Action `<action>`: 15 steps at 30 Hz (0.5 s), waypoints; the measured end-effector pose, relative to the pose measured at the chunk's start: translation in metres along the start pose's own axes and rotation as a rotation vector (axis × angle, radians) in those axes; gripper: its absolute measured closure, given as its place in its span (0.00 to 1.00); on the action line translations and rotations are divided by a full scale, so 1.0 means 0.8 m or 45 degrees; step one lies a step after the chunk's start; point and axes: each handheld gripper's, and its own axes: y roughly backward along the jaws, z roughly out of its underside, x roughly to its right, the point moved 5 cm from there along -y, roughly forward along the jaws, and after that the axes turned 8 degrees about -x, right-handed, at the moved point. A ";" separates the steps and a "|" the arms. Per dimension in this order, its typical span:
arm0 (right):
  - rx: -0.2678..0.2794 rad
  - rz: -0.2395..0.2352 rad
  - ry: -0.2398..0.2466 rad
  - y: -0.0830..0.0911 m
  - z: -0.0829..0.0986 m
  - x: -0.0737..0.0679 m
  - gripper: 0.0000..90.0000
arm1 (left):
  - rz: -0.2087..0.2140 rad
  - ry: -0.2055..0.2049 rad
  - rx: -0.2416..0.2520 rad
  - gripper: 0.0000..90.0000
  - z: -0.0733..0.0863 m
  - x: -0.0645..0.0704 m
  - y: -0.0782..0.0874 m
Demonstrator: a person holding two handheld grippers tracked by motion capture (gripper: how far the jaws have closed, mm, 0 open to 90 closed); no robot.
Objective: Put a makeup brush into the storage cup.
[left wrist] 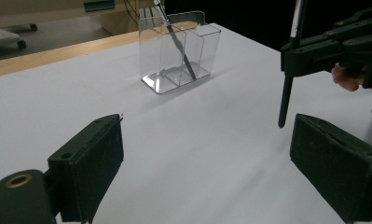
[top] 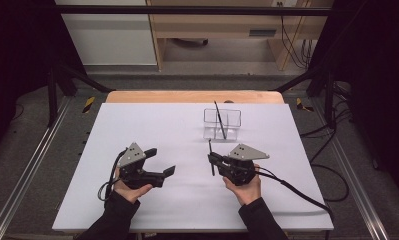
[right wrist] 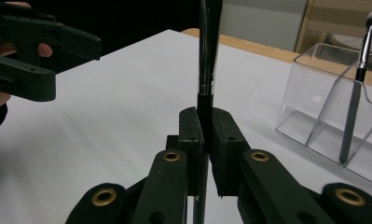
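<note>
**Right gripper clamps a brush upright; one more stands in the clear holder**

The white table top (top: 187, 200) lies broad and bare around both hands, with wide open surface between the grippers and its left, right and near edges. Along the far edge a strip of bare wood shows. The one fixed thing on the sheet is the clear holder (top: 222, 124), which stands toward the far side, right of centre, well in from every edge.

The right gripper (top: 211, 159) has its jaws closed on a thin dark brush (right wrist: 207, 70). The brush stands about upright in the jaws, its metal ferrule just above the pads in the right gripper view and its handle end hanging below the jaws, just above the sheet in the left gripper view. It is held just on the near side of the holder, apart from it.

The left gripper (top: 162, 162) is well off to the left, jaws spread wide with nothing between them.

Counted: two grippers, one holder with divided compartments, and two brushes. The second brush (left wrist: 179, 46) leans tilted inside the holder.
</note>
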 end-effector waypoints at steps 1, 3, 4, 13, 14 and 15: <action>0.005 0.001 -0.005 0.000 0.000 0.001 0.94 | -0.009 0.001 -0.003 0.10 0.001 -0.002 0.001; 0.007 0.000 -0.008 0.001 -0.001 0.002 0.94 | -0.025 0.005 -0.008 0.10 0.004 -0.006 0.002; 0.006 0.003 -0.009 0.001 -0.001 0.003 0.94 | -0.027 0.007 -0.011 0.10 0.005 -0.008 0.002; 0.052 0.025 -0.027 0.012 -0.015 0.014 0.94 | -0.075 0.019 -0.021 0.09 0.016 -0.021 0.011; 0.062 0.021 -0.033 0.012 -0.017 0.016 0.94 | -0.078 0.024 -0.022 0.09 0.017 -0.022 0.012; 0.068 0.021 -0.040 0.012 -0.019 0.018 0.94 | -0.081 0.026 -0.023 0.09 0.018 -0.024 0.013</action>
